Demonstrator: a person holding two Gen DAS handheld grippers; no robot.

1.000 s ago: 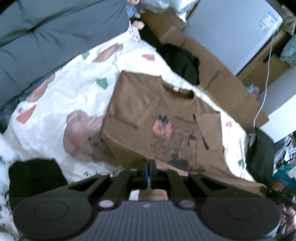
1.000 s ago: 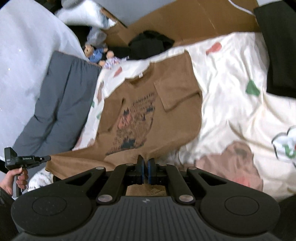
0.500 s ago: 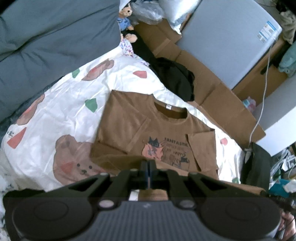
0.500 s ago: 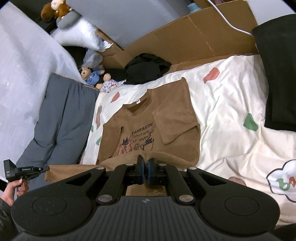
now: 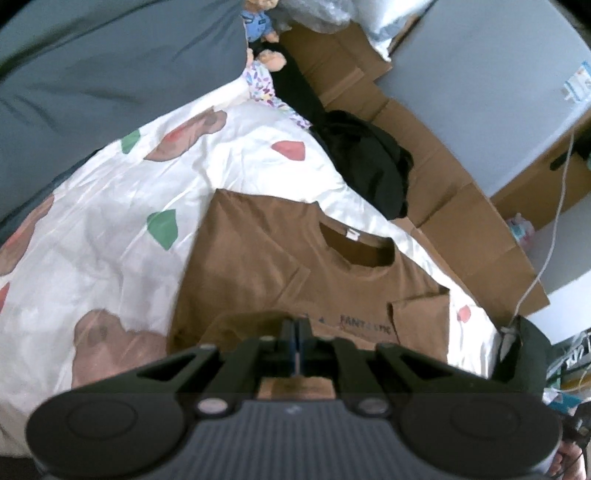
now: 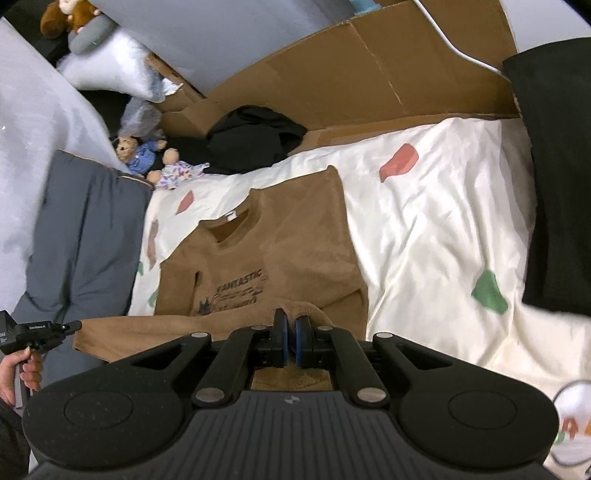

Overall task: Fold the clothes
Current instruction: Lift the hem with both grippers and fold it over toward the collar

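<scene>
left wrist view, nearest: left gripper [image 5: 296, 341], jaws clamped on the hem of the brown t-shirt [image 5: 295, 273]. right gripper [image 6: 291, 345] likewise pinched the hem. beyond: shirt on the bed sheet [image 5: 110, 229], sleeves tucked in; within the last second the hem had travelled up over the print toward the collar [image 5: 356, 247], so the lengthwise fold was likely half done. farthest: black garment [image 5: 364, 166].

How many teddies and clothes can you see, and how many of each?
Teddies by the grey cushion: 2, one in blue, one in a spotty outfit
Teddy up on the pillow: 1
Brown T-shirt: 1
Black clothes in a heap by the cardboard: 1
Black cloth at the bed's edge: 1
Total: 6
</scene>
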